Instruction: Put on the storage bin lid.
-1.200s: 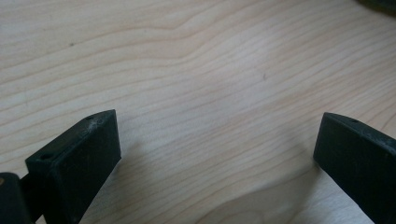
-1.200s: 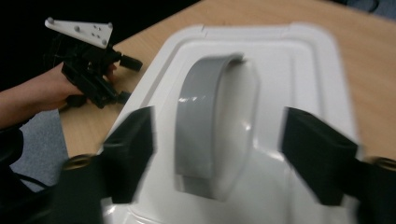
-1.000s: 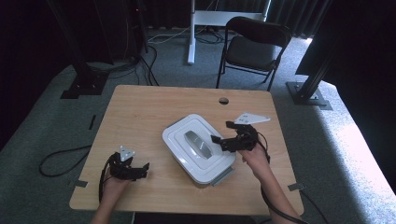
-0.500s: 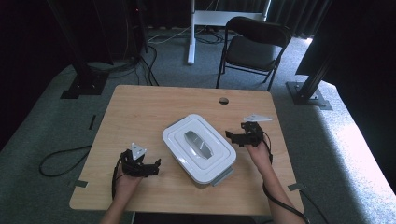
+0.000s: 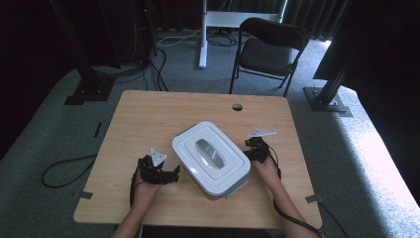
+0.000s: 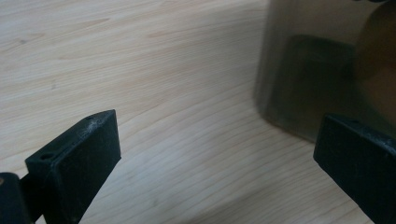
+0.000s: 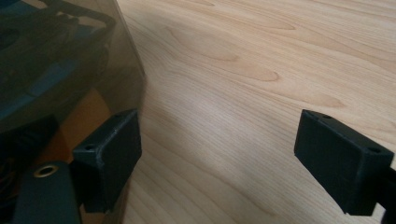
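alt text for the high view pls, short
A white lidded box with a grey handle on top sits on a wooden table, with the person's left gripper and right gripper low at its two opposite sides. Behind the table, a black folding chair stands on grey carpet.

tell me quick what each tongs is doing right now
Left tongs: open, holding nothing, beside the box.
Right tongs: open, holding nothing, at the box's other side.
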A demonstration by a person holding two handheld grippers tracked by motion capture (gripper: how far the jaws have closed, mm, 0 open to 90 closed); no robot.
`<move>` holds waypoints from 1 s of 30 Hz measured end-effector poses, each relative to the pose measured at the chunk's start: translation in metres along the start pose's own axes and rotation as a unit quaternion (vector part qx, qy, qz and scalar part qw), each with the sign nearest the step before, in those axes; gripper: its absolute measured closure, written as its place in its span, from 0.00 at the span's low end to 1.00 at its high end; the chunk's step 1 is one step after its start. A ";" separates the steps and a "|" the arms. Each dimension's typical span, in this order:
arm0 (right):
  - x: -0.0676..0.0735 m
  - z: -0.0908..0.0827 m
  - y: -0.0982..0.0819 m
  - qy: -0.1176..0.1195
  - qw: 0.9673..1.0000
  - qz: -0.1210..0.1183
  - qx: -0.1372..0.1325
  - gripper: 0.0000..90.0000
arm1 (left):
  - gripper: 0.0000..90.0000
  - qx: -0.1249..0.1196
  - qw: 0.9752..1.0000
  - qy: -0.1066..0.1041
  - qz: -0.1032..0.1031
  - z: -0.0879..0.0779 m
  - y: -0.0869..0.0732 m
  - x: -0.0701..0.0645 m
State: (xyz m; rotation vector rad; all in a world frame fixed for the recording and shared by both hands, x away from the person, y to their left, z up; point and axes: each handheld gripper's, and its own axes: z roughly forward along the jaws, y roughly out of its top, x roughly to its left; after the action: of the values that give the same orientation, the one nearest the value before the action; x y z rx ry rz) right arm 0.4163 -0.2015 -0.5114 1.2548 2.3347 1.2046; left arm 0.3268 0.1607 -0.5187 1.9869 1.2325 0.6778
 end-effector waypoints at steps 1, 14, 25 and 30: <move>0.000 -0.001 0.000 -0.001 1.000 -0.001 -0.001 0.15 | 0.01 -0.001 1.000 -0.002 0.001 0.001 0.001 -0.002; -0.002 -0.009 -0.011 0.049 0.999 -0.009 -0.002 0.16 | 0.01 0.009 1.000 -0.002 0.015 0.012 0.013 -0.010; 0.007 -0.024 -0.025 0.022 1.000 -0.010 -0.012 0.19 | 0.01 0.014 0.999 -0.016 0.033 0.023 0.027 -0.016; 0.008 -0.028 -0.031 0.032 0.999 -0.001 -0.014 0.20 | 0.01 0.016 0.999 -0.022 0.038 0.028 0.033 -0.015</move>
State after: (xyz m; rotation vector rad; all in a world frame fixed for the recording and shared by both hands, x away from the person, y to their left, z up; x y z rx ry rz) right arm 0.3786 -0.2203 -0.5152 1.2208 2.3558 1.2902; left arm 0.3586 0.1287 -0.5120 2.0725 1.1530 0.6519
